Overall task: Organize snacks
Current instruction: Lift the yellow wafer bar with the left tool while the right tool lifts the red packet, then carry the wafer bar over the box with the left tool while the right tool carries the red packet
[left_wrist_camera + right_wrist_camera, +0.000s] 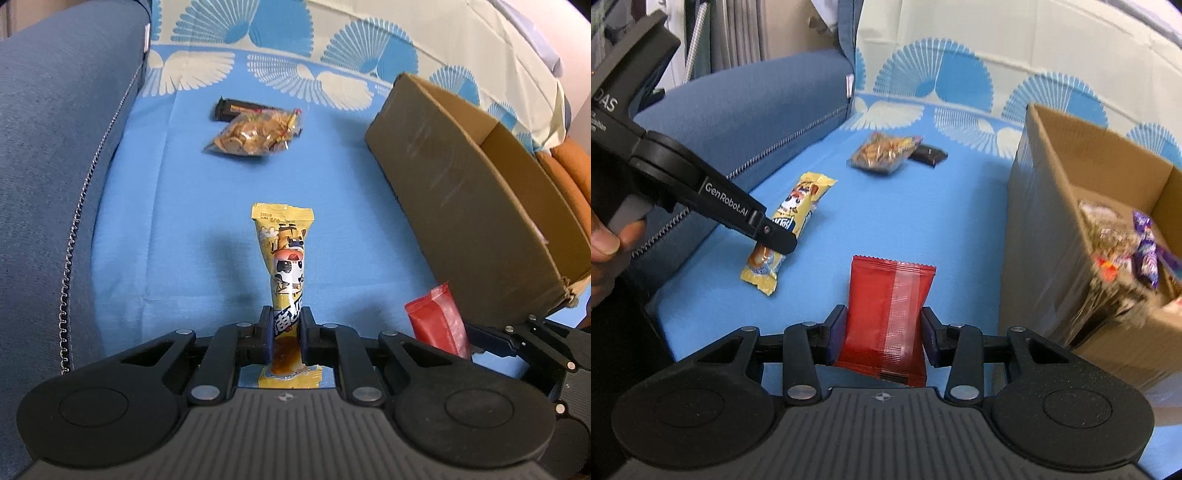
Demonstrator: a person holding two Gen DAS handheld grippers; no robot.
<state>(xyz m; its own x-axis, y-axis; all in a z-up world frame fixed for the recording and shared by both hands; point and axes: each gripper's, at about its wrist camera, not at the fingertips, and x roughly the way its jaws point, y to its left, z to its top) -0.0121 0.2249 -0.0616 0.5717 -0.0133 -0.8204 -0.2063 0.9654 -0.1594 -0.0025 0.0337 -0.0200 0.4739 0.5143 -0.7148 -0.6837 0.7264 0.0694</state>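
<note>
My left gripper (pixel 284 325) is shut on a long yellow snack pack (pixel 286 258), gripped near its lower end and held above the blue cloth; it also shows in the right wrist view (pixel 792 218). My right gripper (pixel 882 332) is shut on a red snack packet (pixel 890 314), which shows at the right of the left wrist view (pixel 436 321). A clear bag of biscuits (pixel 255 134) and a dark bar (pixel 231 109) lie farther back on the cloth. The cardboard box (pixel 1052 229) to the right holds several snacks.
A blue sofa arm (pixel 55 147) with a zip seam runs along the left. The blue and white patterned cloth (pixel 184 221) covers the seat and backrest. An orange cushion (pixel 569 166) lies behind the box.
</note>
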